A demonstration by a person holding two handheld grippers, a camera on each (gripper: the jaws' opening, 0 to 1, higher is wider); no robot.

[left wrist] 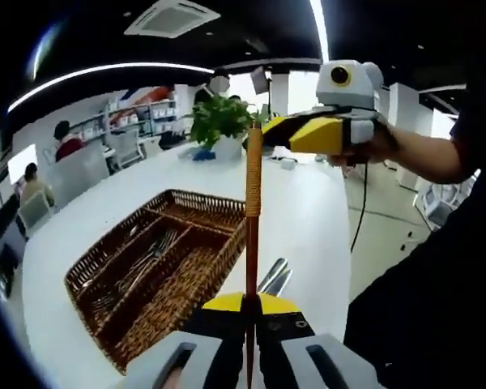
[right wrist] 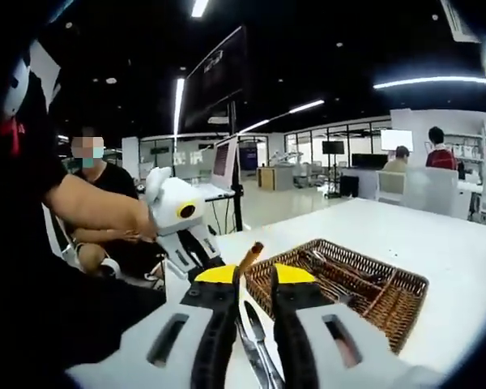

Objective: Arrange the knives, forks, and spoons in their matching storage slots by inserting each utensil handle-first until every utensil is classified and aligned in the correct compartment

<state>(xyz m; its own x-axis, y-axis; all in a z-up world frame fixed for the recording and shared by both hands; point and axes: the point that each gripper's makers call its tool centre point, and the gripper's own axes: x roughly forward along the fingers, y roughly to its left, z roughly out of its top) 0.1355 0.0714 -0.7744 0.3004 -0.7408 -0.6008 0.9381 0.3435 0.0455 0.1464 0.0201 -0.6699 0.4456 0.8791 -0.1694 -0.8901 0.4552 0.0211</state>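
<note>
On the white bench (left wrist: 308,219) sits a brown wicker tray (left wrist: 158,271) divided into long compartments, with metal utensils (left wrist: 146,263) lying in its middle slot; their kinds are too small to tell apart. From the left gripper view, the left claw (left wrist: 249,312) is clenched on a slim utensil with a copper-coloured ribbed handle (left wrist: 253,182), which stands straight up between the yellow-tipped jaws, handle end uppermost, just beside the tray's near corner. Beneath the jaws two loose metal pieces (left wrist: 274,277) lie on the bench, touching each other. The right claw (left wrist: 267,130) comes in from the right, held by a hand (left wrist: 373,146), its tip level with the top of the copper handle; whether it touches the handle I cannot tell. In the right gripper view the right claw (right wrist: 256,275) has its jaws slightly apart with nothing held between them, and two metal utensils (right wrist: 255,344) lie on the bench below. The copper handle (right wrist: 249,255) pokes up just past the jaw tips, near the left claw (right wrist: 202,243), with the wicker tray (right wrist: 389,304) beyond to the right. A potted plant (left wrist: 220,121) stands farther back on the bench.
</note>
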